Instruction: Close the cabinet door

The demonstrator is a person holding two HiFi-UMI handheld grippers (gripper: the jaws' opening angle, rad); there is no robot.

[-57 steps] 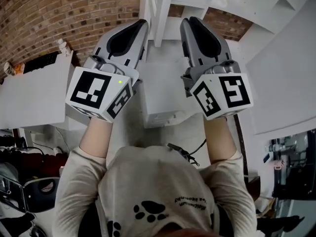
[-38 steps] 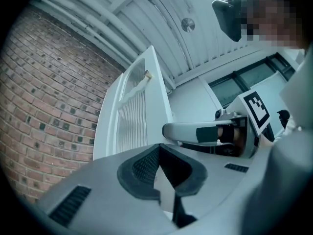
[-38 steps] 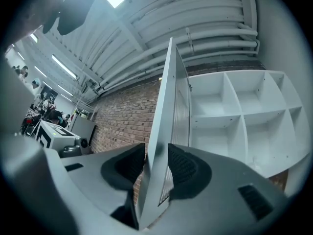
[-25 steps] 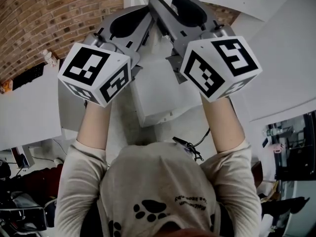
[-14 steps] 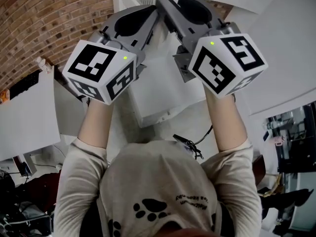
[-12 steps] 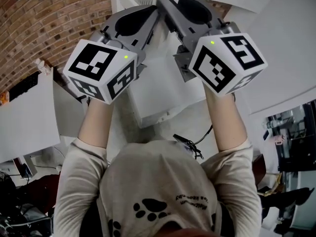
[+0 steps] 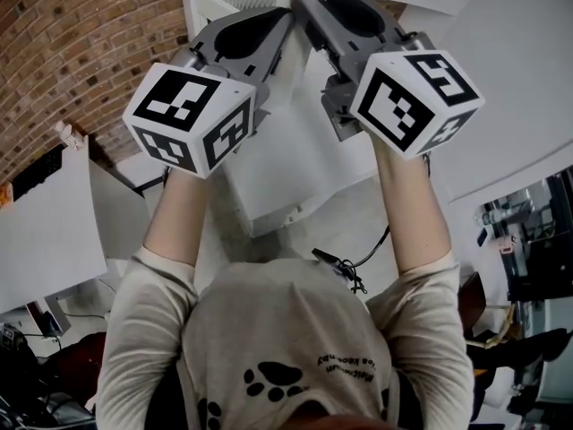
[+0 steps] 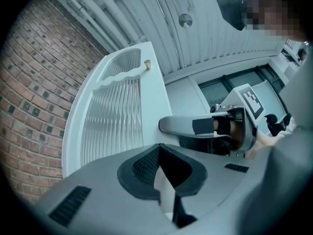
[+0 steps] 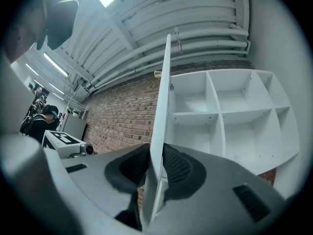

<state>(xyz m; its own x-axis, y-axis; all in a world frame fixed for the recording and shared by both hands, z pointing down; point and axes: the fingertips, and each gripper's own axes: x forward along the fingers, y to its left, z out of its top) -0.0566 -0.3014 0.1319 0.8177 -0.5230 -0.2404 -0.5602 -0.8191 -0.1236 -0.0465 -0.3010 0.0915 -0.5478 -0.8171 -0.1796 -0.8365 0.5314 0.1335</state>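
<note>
Brick wall [image 7: 72,52] | right claw [image 9: 156,156] just tightened, pinching door [image 9: 164,92] (edge) | left claw [image 8: 159,152] pressed together

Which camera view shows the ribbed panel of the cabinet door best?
The left gripper view: the ribbed panel faces the camera. The right gripper view shows the cabinet door edge-on; the head view shows only a strip.

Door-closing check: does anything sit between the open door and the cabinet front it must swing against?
Nothing loose shows. The compartments of the cabinet look bare, and nothing juts from them. Only the right gripper, whose jaws have just been closing on the edge of the cabinet door, has one jaw on the cabinet side.
</note>
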